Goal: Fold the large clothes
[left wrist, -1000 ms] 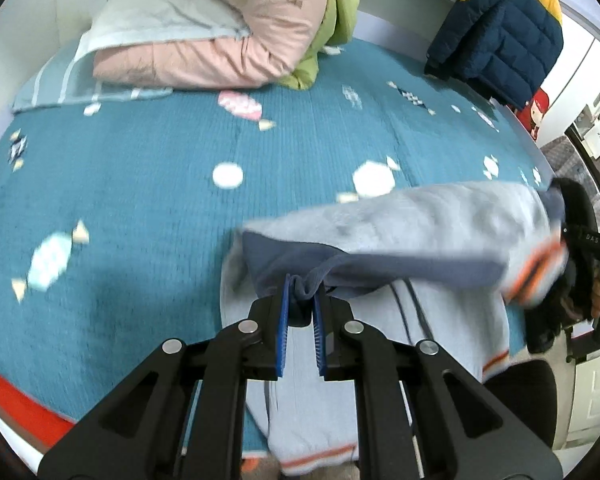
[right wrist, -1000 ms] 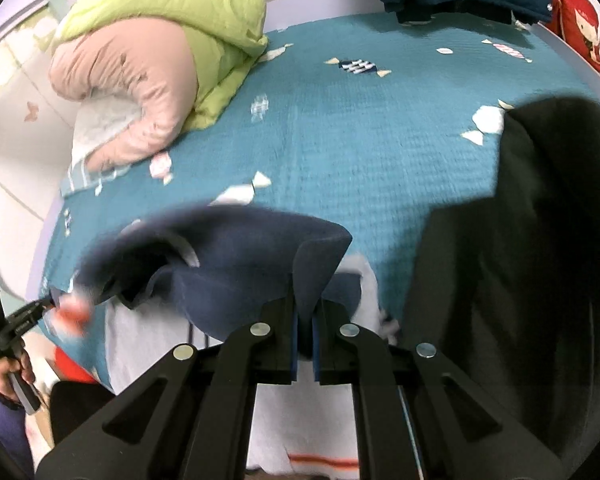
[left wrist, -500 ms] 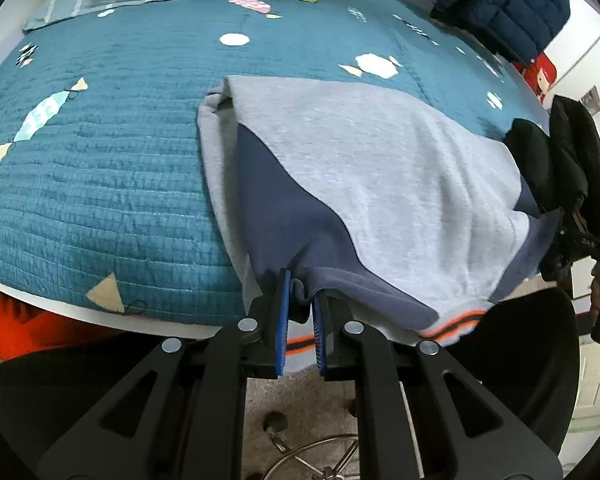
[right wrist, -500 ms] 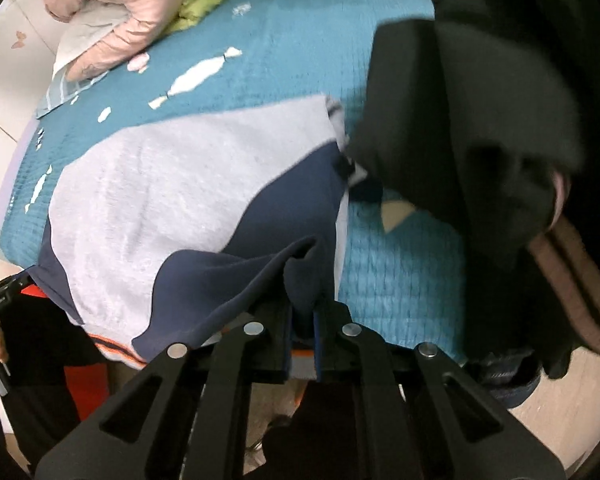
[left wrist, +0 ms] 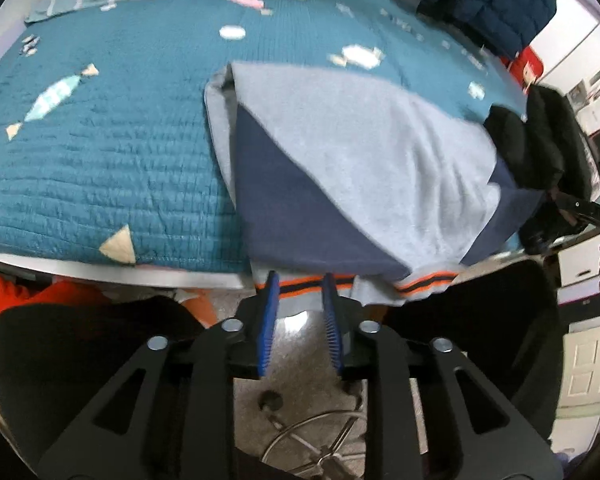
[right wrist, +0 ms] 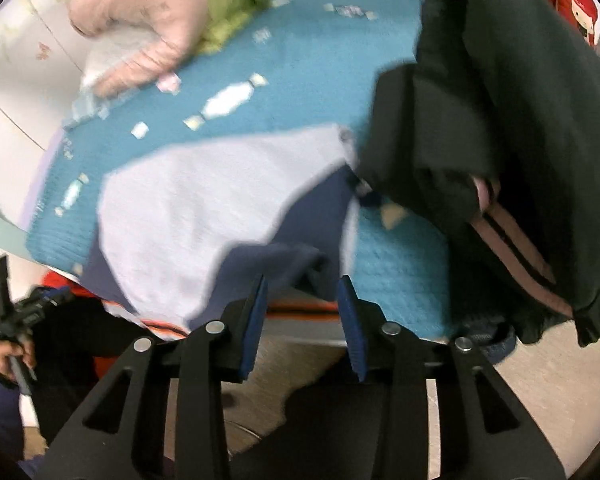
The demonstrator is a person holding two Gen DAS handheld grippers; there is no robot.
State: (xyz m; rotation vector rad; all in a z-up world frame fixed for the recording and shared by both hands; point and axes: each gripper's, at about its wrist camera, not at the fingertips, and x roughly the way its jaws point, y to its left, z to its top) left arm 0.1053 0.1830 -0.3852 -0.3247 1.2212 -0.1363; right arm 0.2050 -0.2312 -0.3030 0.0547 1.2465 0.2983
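A grey and navy sweatshirt [left wrist: 340, 168] with orange-striped hem lies folded on the teal bedspread [left wrist: 100, 152], its hem hanging over the bed's near edge. My left gripper [left wrist: 298, 280] is open, just below the hem, holding nothing. In the right wrist view the sweatshirt [right wrist: 204, 208] lies in front of my right gripper [right wrist: 302, 284], which is open and empty at the navy fold near the bed edge. The left gripper [right wrist: 8, 312] shows at the far left there.
A dark green-black garment [right wrist: 500, 140] with pink stripes lies on the bed right of the sweatshirt. Pink and green quilts [right wrist: 160, 20] lie at the head of the bed. A navy and yellow jacket [left wrist: 496, 4] hangs at back right. A chair base [left wrist: 320, 432] stands below.
Both grippers laid the sweatshirt's folded half down toward the bed's near edge, then opened and let go of the cloth. Both have drawn back slightly from it.
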